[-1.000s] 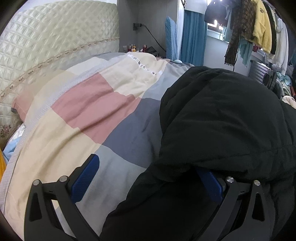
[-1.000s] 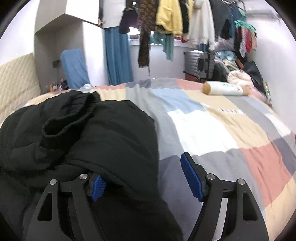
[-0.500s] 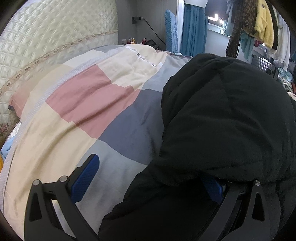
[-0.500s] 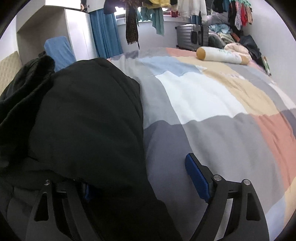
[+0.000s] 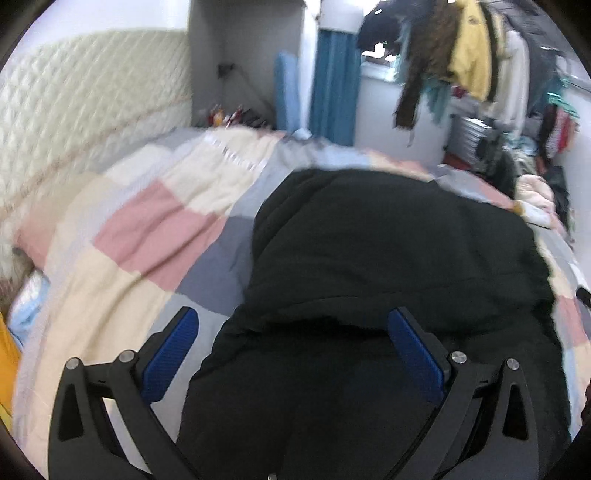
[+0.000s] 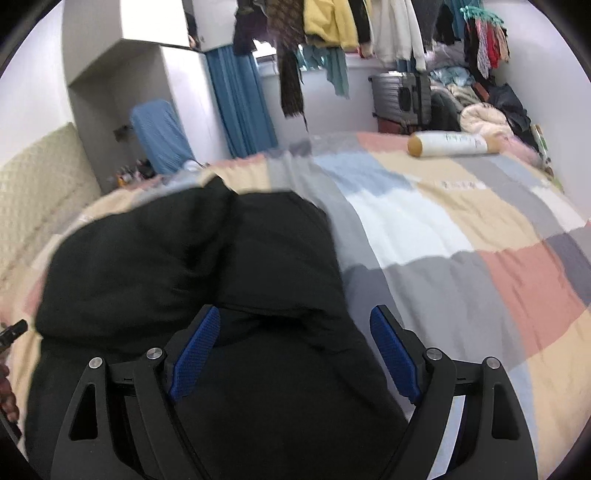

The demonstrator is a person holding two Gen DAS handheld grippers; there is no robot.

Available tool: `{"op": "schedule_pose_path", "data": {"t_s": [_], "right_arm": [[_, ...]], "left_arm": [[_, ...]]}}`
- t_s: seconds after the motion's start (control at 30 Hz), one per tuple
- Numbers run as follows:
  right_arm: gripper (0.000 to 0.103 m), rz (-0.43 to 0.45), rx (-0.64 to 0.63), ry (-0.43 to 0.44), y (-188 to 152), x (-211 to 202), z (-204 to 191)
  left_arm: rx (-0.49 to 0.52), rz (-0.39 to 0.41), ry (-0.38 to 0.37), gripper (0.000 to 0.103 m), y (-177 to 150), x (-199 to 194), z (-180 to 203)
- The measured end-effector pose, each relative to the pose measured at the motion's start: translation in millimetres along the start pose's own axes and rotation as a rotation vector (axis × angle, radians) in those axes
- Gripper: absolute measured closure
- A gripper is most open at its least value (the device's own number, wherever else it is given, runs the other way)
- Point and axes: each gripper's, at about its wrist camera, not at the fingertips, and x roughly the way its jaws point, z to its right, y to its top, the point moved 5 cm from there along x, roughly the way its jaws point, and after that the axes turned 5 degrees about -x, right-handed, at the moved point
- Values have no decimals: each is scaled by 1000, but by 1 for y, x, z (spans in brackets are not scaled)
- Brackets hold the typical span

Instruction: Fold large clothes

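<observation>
A large black padded jacket [image 5: 388, 251] lies folded over on a patchwork quilt [image 5: 147, 229]; it also shows in the right wrist view [image 6: 207, 266]. My left gripper [image 5: 291, 325] is open, its blue pads spread above the jacket's near left part, holding nothing. My right gripper [image 6: 295, 325] is open above the jacket's near right edge, holding nothing. The folded top layer ends in a rounded edge just beyond both grippers.
A quilted cream headboard [image 5: 85, 122] is at the left. A white cylindrical bolster [image 6: 450, 143] lies at the far side of the quilt [image 6: 461, 236]. Hanging clothes [image 6: 332, 22], a blue curtain [image 6: 236, 99] and a suitcase [image 6: 402, 96] stand beyond the bed.
Both grippers have drawn back and risen clear of the jacket. Their inner pads, earlier hidden under the fabric, now show. The jacket's folded top layer lies settled on the bed.
</observation>
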Motion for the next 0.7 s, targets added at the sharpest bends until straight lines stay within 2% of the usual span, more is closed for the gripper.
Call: {"op": "schedule_pose_path", "data": {"t_s": [0.13, 0.23, 0.37, 0.47, 0.53, 0.7], "right_arm": [[20, 91, -23, 27, 22, -64, -18], [19, 144, -37, 41, 37, -114, -29], [18, 197, -56, 84, 49, -175, -41], [10, 235, -71, 93, 52, -212, -46], [4, 249, -85, 109, 51, -237, -50], [1, 265, -109, 126, 42, -285, -49]], "left_arm": [[-11, 18, -65, 0, 12, -56, 10], [-11, 49, -66, 0, 22, -94, 11], [-8, 101, -104, 0, 31, -158, 15], [-5, 127, -120, 0, 32, -193, 13], [-2, 132, -160, 0, 31, -219, 11], [28, 165, -160, 0, 29, -266, -6]]}}
